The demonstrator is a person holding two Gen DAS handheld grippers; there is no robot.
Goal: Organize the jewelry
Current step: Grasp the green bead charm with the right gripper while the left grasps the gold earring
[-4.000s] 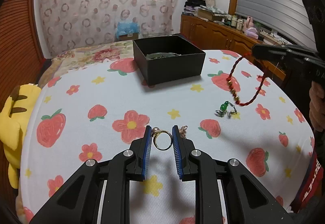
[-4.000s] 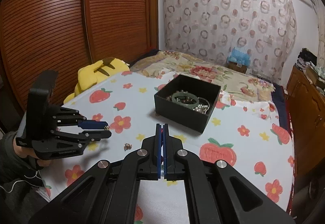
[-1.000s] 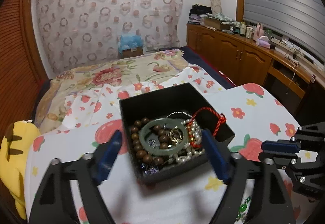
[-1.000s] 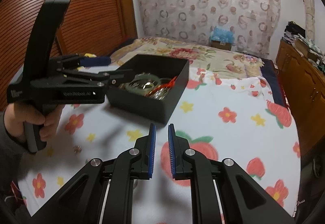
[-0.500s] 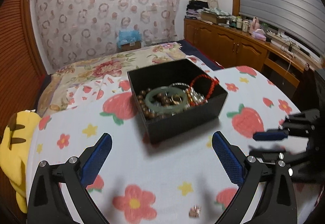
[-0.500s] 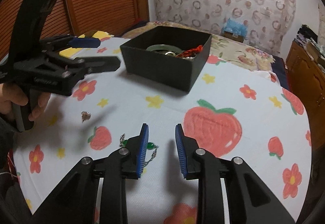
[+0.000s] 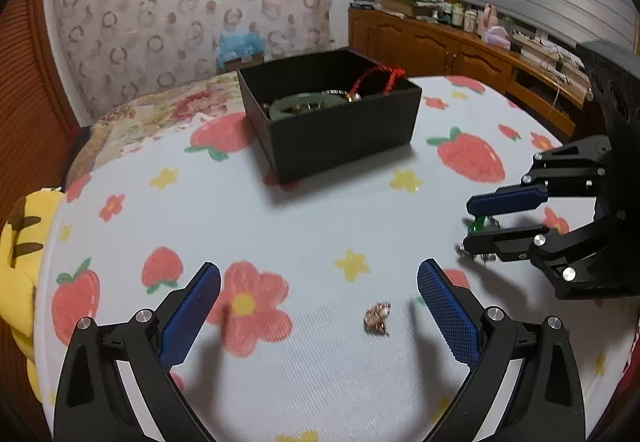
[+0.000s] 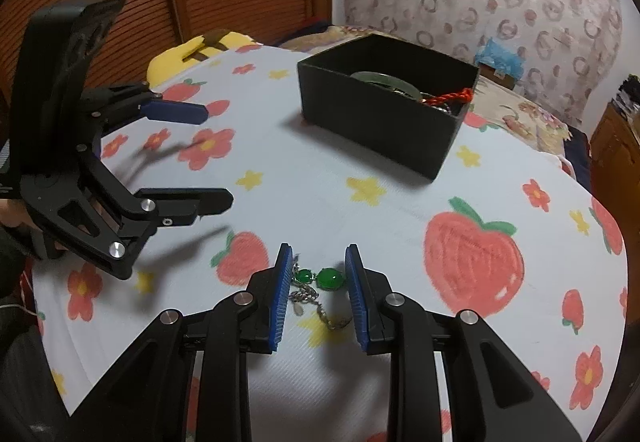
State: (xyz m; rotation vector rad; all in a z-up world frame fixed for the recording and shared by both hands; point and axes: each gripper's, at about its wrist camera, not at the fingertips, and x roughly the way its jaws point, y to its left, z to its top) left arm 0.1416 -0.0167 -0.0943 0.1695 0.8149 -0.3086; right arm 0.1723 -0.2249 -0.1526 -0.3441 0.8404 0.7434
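You held the right gripper (image 8: 318, 282) spread around the green-stone necklace (image 8: 320, 280) on the tablecloth (image 8: 400, 209), needing only to close, while your left gripper (image 7: 318, 306) gaped above the small earring (image 7: 377, 316).

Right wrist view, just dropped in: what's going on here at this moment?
A person is sorting jewelry into the black box. The right gripper, jaws open, straddles the green-stone necklace lying on the tablecloth, not yet gripped. The left gripper, jaws wide open and empty, hovers over a small gold trinket. The box already holds a green bangle and a red cord.
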